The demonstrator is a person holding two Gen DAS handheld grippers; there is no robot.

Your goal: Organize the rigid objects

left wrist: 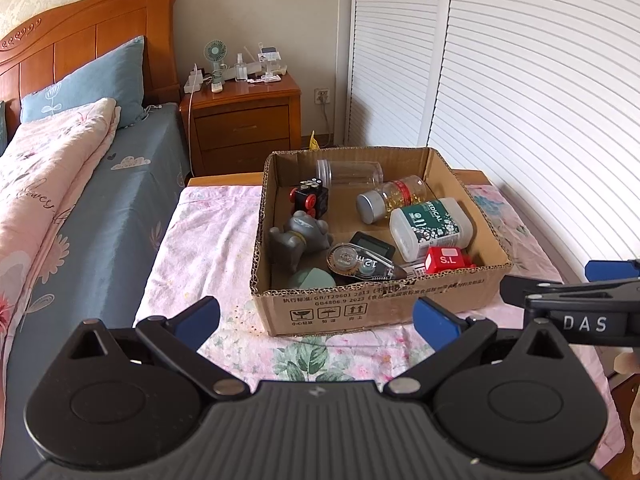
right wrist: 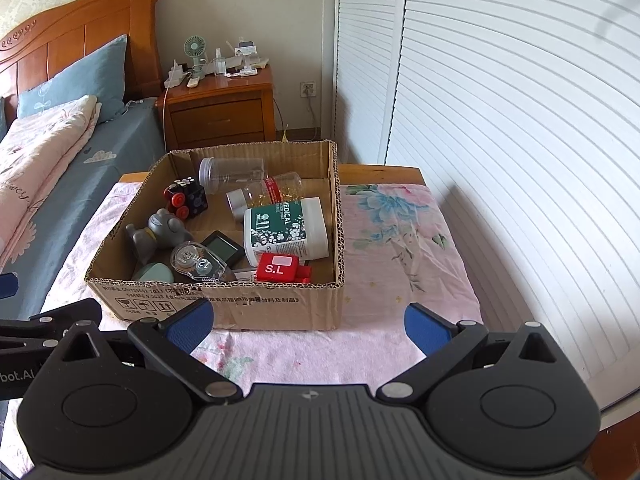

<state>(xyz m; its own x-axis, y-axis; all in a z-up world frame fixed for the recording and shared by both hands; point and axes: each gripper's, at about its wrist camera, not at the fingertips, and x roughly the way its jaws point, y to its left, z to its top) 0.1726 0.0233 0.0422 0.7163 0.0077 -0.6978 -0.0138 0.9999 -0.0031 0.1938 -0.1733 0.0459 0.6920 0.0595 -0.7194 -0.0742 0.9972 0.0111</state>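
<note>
Cardboard box [left wrist: 376, 304] of rigid objects sits on a desk [right wrist: 404, 248] under floral cloth, between bed [left wrist: 120, 184] and louvred doors [right wrist: 500, 120]; left gripper [left wrist: 316, 320] and right gripper [right wrist: 308, 322] fingers spread, empty.

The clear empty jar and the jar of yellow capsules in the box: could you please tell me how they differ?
The clear empty jar holds nothing and has no cap; the capsule jar is filled with yellow capsules and closed with a grey cap. The empty jar lies against the back wall of the cardboard box; the capsule jar lies nearer. Both are transparent and lie on their sides.
</note>
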